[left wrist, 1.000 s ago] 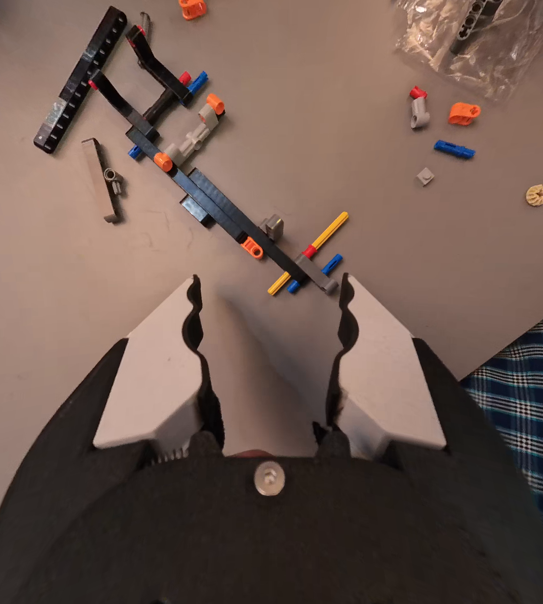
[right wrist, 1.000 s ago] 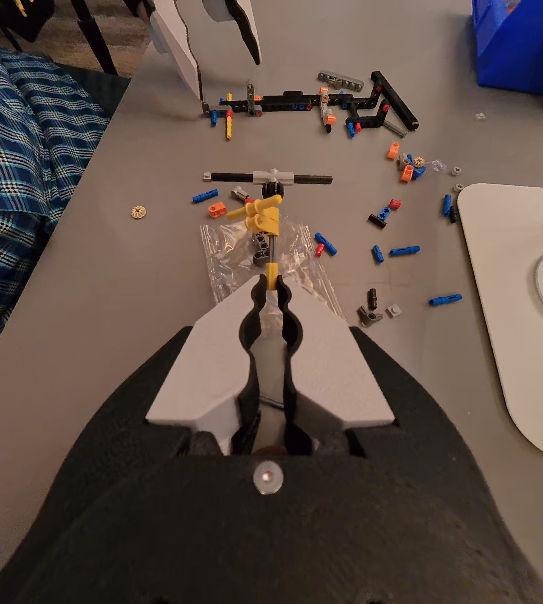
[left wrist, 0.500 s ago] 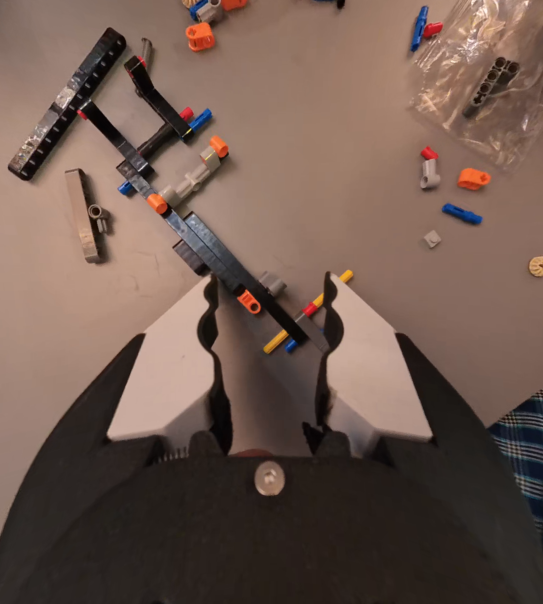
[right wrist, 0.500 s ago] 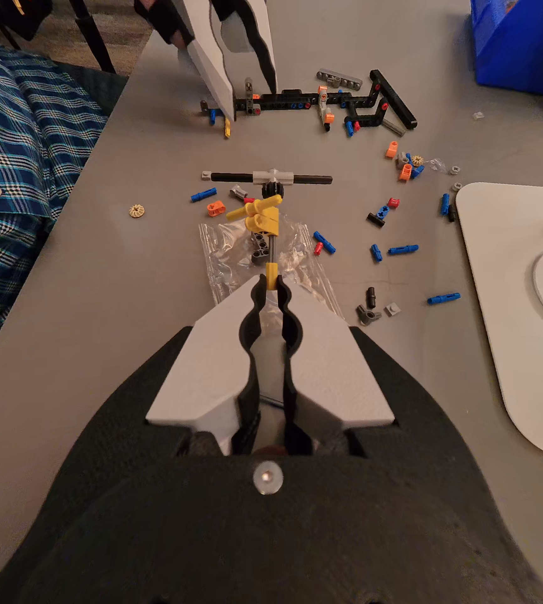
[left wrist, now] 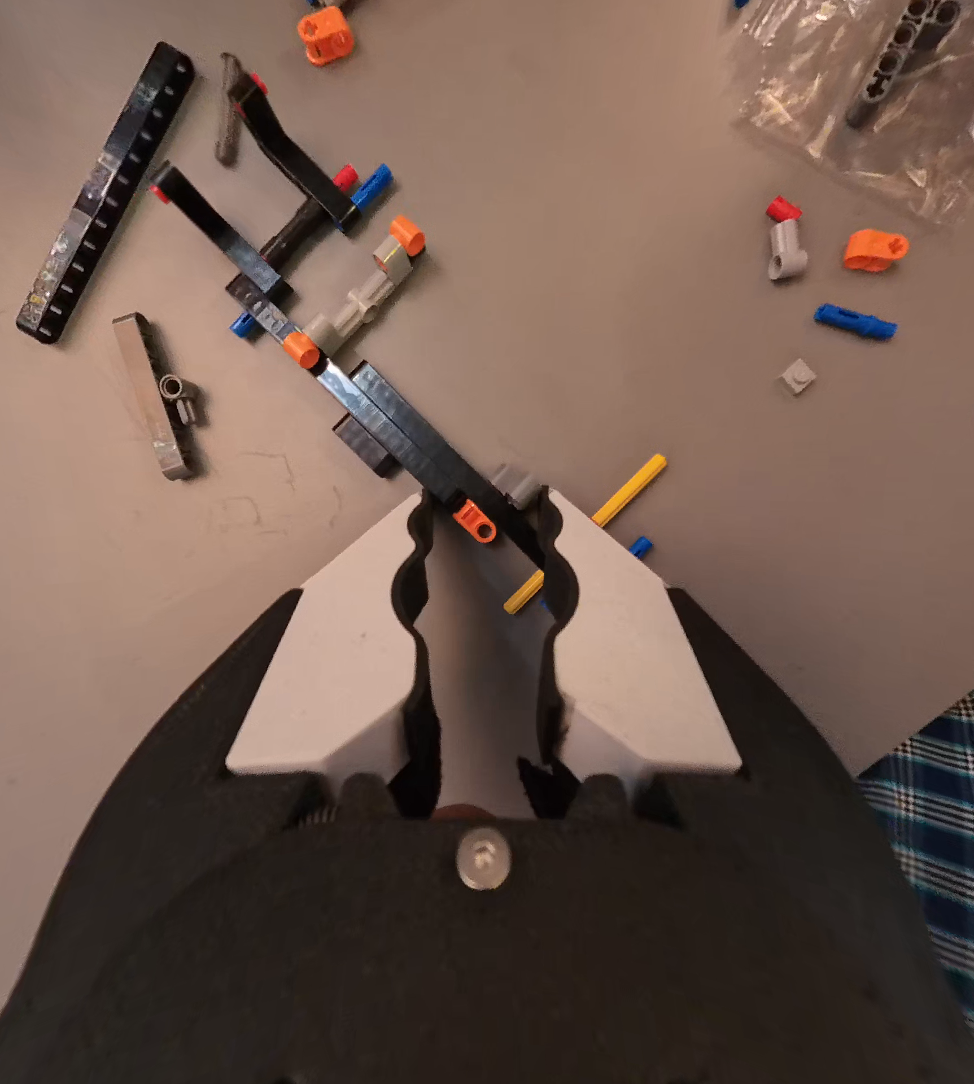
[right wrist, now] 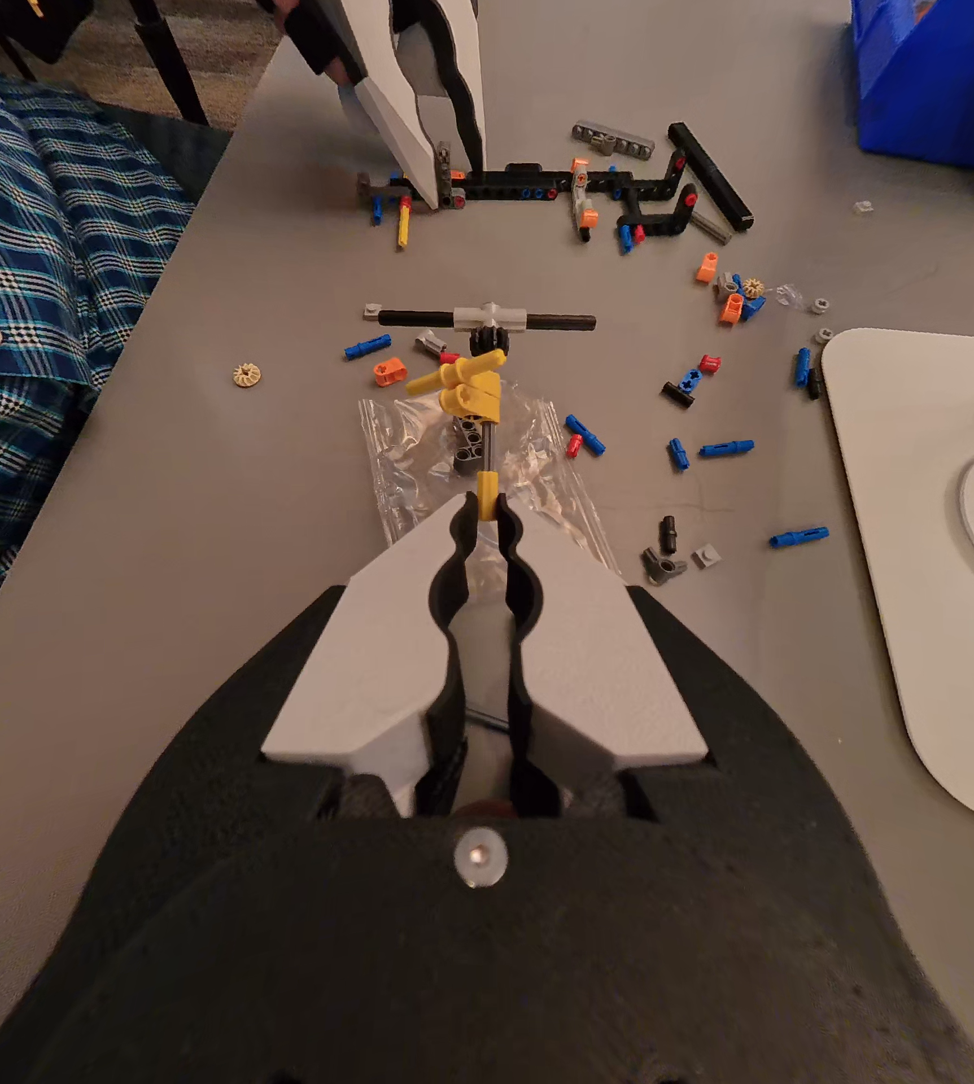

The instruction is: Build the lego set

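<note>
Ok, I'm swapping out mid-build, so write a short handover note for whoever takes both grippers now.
Left gripper: open, fingers straddling the near end of the long black assembly on the table.
Right gripper: shut on the yellow-ended axle piece, held above the plastic bag.
Done: black frame partly built.
Left: grip the frame, join the axle piece; loose pins remain scattered.

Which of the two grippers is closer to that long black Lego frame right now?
Left. The left gripper straddles the near end of the long black frame. The right gripper is far back across the table, shut on a yellow-ended axle piece.
</note>
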### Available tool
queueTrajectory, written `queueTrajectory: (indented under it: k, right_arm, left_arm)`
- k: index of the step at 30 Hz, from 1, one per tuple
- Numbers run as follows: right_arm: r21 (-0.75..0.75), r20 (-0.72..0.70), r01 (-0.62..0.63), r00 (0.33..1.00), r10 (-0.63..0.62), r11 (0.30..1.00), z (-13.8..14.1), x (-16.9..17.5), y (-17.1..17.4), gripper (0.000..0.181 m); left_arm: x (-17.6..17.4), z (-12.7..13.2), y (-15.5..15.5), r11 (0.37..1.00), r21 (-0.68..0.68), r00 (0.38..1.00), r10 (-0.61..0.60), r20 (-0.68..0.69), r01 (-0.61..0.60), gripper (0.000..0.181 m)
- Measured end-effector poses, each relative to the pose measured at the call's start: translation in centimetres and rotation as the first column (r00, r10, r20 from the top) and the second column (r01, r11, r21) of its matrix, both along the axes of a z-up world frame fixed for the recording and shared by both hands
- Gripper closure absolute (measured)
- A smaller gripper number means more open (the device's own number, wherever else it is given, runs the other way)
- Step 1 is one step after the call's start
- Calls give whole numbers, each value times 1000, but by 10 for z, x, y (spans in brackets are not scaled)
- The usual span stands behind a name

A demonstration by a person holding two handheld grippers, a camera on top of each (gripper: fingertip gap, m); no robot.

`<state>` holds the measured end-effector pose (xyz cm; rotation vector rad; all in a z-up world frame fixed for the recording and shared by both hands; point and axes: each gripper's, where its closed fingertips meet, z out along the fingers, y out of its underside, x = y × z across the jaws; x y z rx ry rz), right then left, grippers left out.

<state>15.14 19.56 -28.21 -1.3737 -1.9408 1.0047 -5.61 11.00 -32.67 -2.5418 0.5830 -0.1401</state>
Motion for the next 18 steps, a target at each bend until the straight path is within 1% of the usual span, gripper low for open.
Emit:
queueTrajectory:
  k: [1, 9, 18]
  right_arm:
    - [0, 1, 0, 1000, 0, 1000, 0, 0, 0, 177]
    - [-3, 7, -8, 1000, 8, 1000, -3, 0, -2, 177]
    - [-8, 4, -9, 1000, 9, 1000, -3, 1, -2, 177]
  left_arm:
    - [0, 0, -1, 1000, -1, 1000, -18, -4, 18, 149]
    - [4, 0, -3, 991, -12, 991, -130, 5, 131, 150]
    - [2, 1, 0, 967, -39, 968, -251, 3, 251, 150]
